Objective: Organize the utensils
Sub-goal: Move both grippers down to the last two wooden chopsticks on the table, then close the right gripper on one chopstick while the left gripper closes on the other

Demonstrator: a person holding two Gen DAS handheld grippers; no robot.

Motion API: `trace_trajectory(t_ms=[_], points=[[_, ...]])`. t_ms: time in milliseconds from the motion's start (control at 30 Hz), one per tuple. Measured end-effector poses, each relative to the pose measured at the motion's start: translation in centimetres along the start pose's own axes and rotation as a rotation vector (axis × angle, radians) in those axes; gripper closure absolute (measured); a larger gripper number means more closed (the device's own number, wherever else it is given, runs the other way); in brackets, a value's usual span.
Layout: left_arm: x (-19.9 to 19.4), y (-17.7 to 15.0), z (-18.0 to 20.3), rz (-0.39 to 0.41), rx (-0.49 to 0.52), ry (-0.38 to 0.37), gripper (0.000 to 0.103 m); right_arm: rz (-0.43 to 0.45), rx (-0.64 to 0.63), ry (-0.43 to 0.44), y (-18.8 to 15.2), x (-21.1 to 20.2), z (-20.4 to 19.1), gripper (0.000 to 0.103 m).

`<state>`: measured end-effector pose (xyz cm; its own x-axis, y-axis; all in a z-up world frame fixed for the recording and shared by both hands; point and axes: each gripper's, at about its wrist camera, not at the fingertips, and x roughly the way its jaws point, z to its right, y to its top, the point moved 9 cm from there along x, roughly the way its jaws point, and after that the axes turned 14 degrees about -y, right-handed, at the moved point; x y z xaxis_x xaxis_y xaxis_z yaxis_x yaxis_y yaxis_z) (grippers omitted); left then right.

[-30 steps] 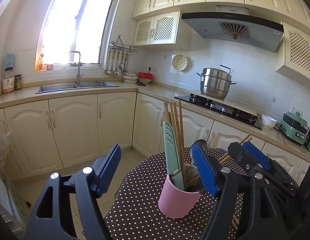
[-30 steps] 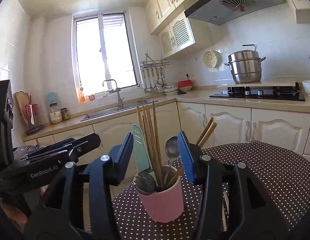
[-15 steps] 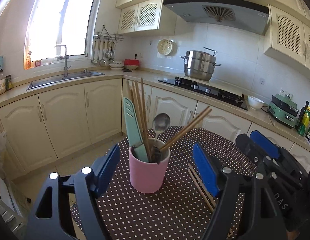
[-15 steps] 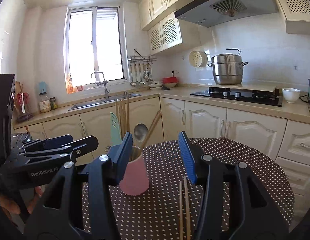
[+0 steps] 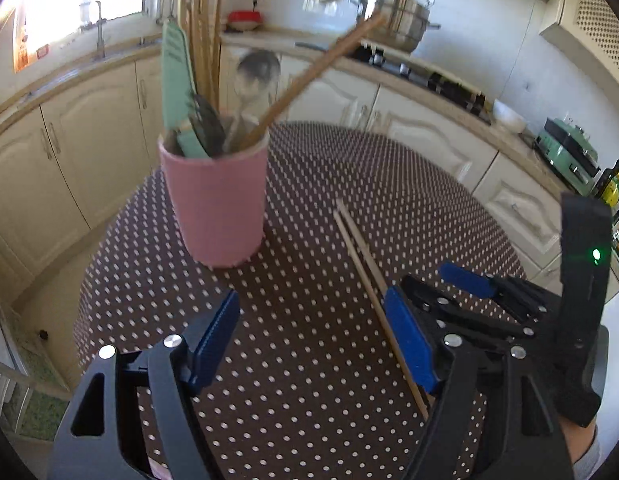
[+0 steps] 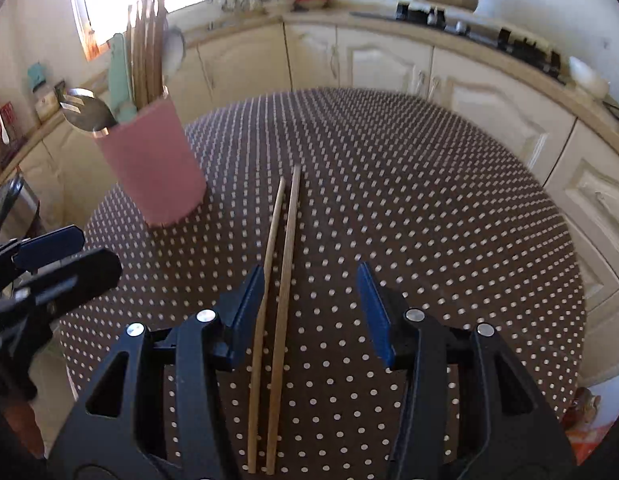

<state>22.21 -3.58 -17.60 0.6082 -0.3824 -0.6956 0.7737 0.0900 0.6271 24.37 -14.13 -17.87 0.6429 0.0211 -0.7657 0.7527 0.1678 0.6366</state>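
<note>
A pink cup (image 5: 217,204) stands on the dotted table (image 5: 309,360) and holds chopsticks, a green spatula and spoons; it also shows in the right wrist view (image 6: 153,164). Two loose wooden chopsticks (image 6: 277,264) lie side by side on the table, also seen in the left wrist view (image 5: 369,276). My right gripper (image 6: 311,312) is open and empty, low over the near part of the chopsticks, which lie just inside its left finger. My left gripper (image 5: 315,340) is open and empty, near the table's front, apart from the cup.
Kitchen cabinets (image 5: 69,152) and counter ring the round table. A sink (image 5: 97,40) sits under the window, a steel pot (image 5: 393,20) on the stove. The table edge (image 6: 565,280) drops off at the right. My right gripper shows in the left wrist view (image 5: 469,300).
Both grippers pulled back from the cup and tilted down toward the table. The right gripper now hovers over the loose chopsticks. Both stayed open.
</note>
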Motion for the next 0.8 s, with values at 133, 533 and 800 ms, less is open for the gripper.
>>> trace_trajectory(t_ms=[133,533,800], points=[[2.0,-0.9,-0.7,-0.055,-0.034,0.025,0.030,-0.058,-0.031,0.014,0.1,2.1,-0.7,0.064],[6.1,-1.0,-1.8,-0.128,-0.115,0.021,0.030,-0.156,-0.145,0.026,1.9,6.0,-1.3,0.094],[9.9,-0.1,0.9,-0.203,-0.096,-0.021,0.049,-0.200,-0.112,0.075,0.2,5.6,2.7,0.096]])
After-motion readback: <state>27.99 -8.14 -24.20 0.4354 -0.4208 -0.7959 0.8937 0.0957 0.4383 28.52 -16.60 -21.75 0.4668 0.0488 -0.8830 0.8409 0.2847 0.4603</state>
